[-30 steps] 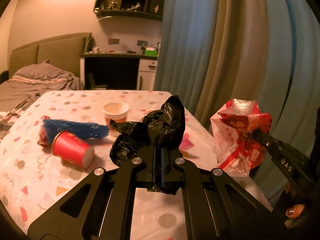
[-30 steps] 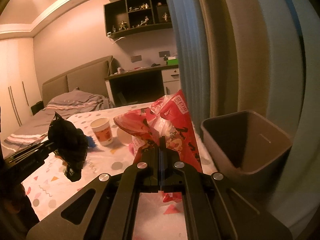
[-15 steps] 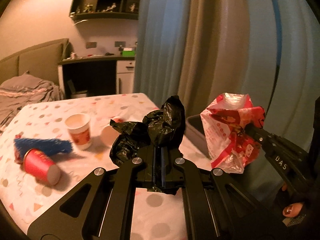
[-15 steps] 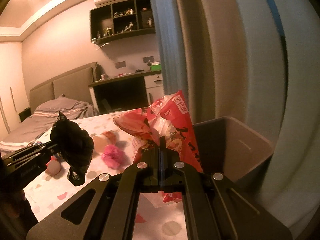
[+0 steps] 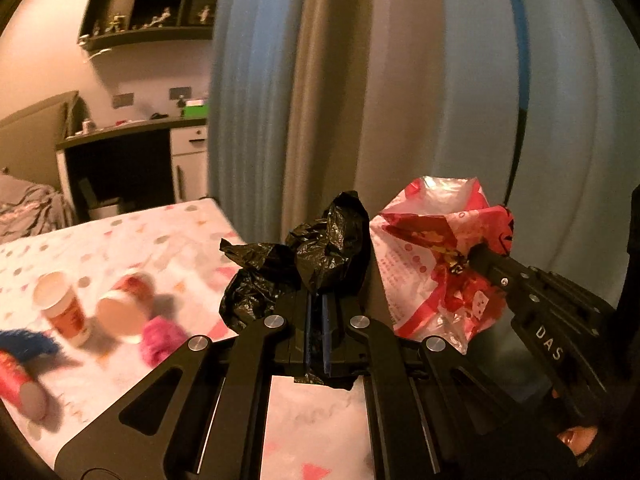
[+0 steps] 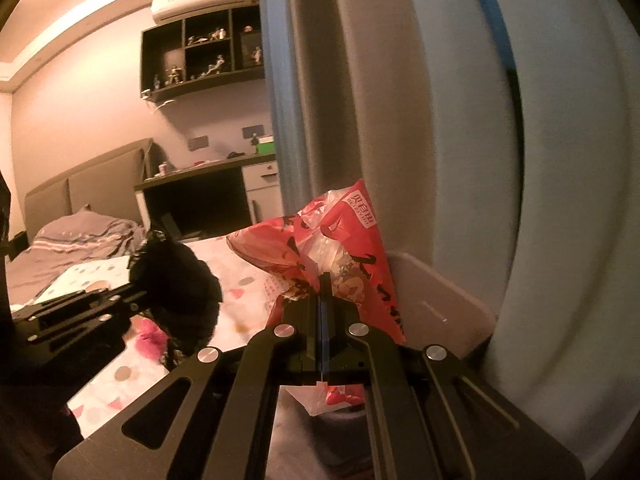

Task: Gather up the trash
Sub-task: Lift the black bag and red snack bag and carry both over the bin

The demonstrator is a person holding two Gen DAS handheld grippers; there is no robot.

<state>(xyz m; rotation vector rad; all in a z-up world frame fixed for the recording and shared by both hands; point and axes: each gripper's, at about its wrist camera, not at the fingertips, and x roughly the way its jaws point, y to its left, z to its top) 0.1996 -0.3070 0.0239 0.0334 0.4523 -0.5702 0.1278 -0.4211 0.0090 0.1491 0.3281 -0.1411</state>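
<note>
My left gripper (image 5: 316, 300) is shut on a crumpled black plastic bag (image 5: 320, 256) and holds it above the table's right edge. The bag also shows in the right wrist view (image 6: 180, 284). My right gripper (image 6: 322, 292) is shut on a red and white plastic bag (image 6: 336, 256) and holds it over a grey trash bin (image 6: 444, 300). The red bag (image 5: 436, 256) and the right gripper (image 5: 472, 254) also show at the right of the left wrist view.
On the dotted tablecloth (image 5: 120, 240) lie two paper cups (image 5: 64, 308), (image 5: 124, 308), a pink fuzzy thing (image 5: 160, 336), a blue fuzzy thing (image 5: 24, 344) and a red cup (image 5: 16, 380). Blue and grey curtains (image 5: 360, 80) hang close behind the bin. A bed (image 6: 72, 240) and a desk stand beyond.
Both grippers have swung right with their bags, from over the table toward the curtain. The bin has come close under the red bag.
</note>
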